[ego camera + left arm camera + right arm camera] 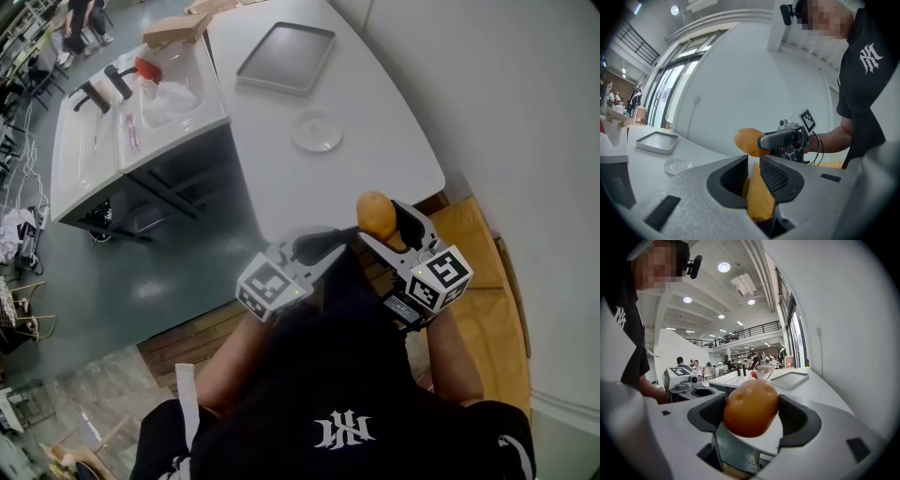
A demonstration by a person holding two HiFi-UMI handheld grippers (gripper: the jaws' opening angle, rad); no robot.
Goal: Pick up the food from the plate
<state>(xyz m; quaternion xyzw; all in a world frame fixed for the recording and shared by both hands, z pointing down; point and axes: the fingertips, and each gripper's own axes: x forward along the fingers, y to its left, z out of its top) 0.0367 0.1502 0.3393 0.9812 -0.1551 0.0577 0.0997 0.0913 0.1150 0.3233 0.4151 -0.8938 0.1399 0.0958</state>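
Note:
An orange-brown rounded piece of food [375, 213] is clamped between the jaws of my right gripper [382, 225], held in the air off the near edge of the white table [375, 159]. In the right gripper view the food [751, 407] fills the gap of the right gripper [753, 415]. The small pale plate [316, 130] on the table is bare; it also shows in the left gripper view as the plate [677, 166]. My left gripper [349, 234] sits just left of the food, jaws nearly together with nothing between them [753, 172].
A grey tray [286, 56] lies at the table's far end, also seen as the tray [657, 141]. A white counter [89, 150] with tools and a red object stands to the left. A wooden bench [483, 281] runs below, and a wall [506, 112] rises on the right.

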